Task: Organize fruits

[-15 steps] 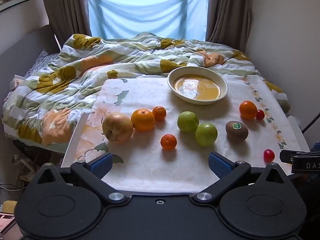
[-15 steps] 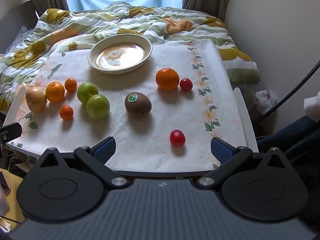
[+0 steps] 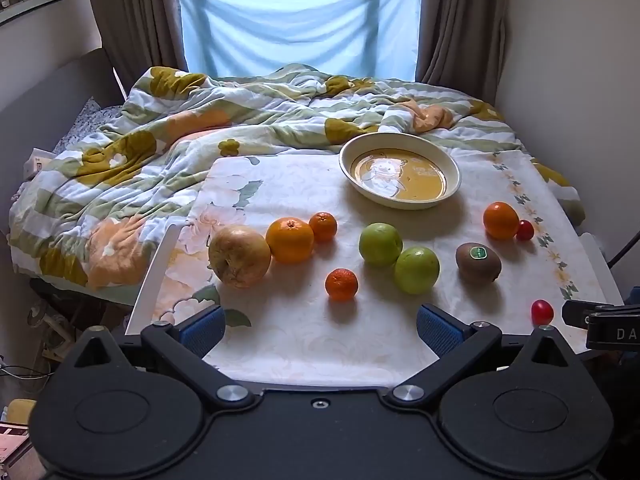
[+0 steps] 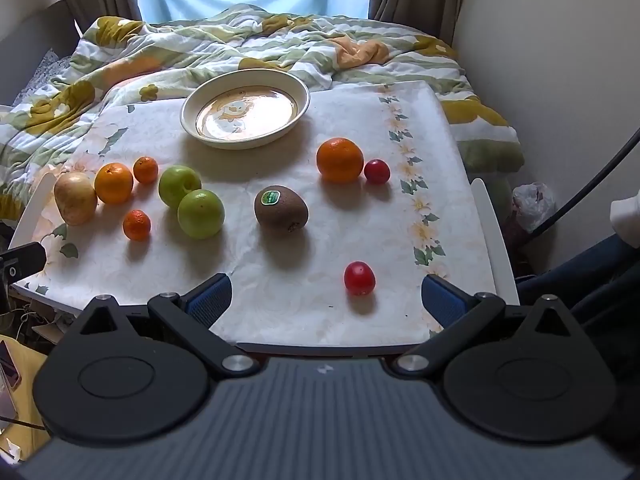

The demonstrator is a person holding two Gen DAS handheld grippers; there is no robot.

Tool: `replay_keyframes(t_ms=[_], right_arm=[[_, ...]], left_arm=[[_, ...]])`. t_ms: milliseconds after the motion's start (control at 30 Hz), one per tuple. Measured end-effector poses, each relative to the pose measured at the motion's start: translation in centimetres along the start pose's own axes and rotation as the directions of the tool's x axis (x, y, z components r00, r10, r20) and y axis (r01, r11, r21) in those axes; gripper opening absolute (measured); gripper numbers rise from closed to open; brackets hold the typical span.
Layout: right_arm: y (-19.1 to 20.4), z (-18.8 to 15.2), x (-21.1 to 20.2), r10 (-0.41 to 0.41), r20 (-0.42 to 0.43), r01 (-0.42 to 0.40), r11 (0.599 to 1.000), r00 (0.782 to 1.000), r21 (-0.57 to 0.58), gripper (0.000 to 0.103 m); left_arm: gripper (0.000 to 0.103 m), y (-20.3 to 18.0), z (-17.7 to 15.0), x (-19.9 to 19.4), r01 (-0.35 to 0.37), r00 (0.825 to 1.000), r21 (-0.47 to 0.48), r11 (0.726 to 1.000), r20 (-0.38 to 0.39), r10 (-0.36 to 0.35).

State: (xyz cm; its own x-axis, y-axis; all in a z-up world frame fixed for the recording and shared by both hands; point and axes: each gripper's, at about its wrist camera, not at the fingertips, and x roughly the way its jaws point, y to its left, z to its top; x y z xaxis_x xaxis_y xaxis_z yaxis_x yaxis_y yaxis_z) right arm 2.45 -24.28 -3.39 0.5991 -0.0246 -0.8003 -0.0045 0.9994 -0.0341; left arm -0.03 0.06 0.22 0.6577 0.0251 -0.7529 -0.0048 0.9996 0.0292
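Fruit lies scattered on a small table (image 3: 304, 336) with a floral cloth. From the left: a yellow-brown pear (image 3: 239, 255), a large orange (image 3: 290, 239), two small mandarins (image 3: 323, 225) (image 3: 341, 284), two green apples (image 3: 380, 244) (image 3: 417, 270), a kiwi (image 3: 478, 262) with a sticker, another orange (image 3: 501, 220) and two small red fruits (image 3: 525, 230) (image 3: 542, 312). A cream plate (image 3: 400, 200) stands empty at the back. My left gripper (image 3: 318, 330) hangs open above the near edge. My right gripper (image 4: 326, 294) is open too, with the near red fruit (image 4: 359, 278) just beyond its fingers.
Behind the table a bed carries a rumpled floral quilt (image 3: 192, 148). A wall (image 4: 560, 60) runs close along the right side. A dark cable (image 4: 592, 188) and a white bag (image 4: 534, 204) lie right of the table. Clutter sits on the floor at the left.
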Motion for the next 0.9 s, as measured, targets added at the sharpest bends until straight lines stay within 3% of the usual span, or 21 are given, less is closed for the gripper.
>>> replay_keyframes(t_ms=[900], right_arm=[[0.10, 0.01, 0.20, -0.001, -0.003, 0.001, 1.000, 1.000, -0.002, 0.103]], left_arm=[[0.103, 0.40, 0.14, 0.22, -0.019, 1.000, 0.002, 1.000, -0.004, 0.019]])
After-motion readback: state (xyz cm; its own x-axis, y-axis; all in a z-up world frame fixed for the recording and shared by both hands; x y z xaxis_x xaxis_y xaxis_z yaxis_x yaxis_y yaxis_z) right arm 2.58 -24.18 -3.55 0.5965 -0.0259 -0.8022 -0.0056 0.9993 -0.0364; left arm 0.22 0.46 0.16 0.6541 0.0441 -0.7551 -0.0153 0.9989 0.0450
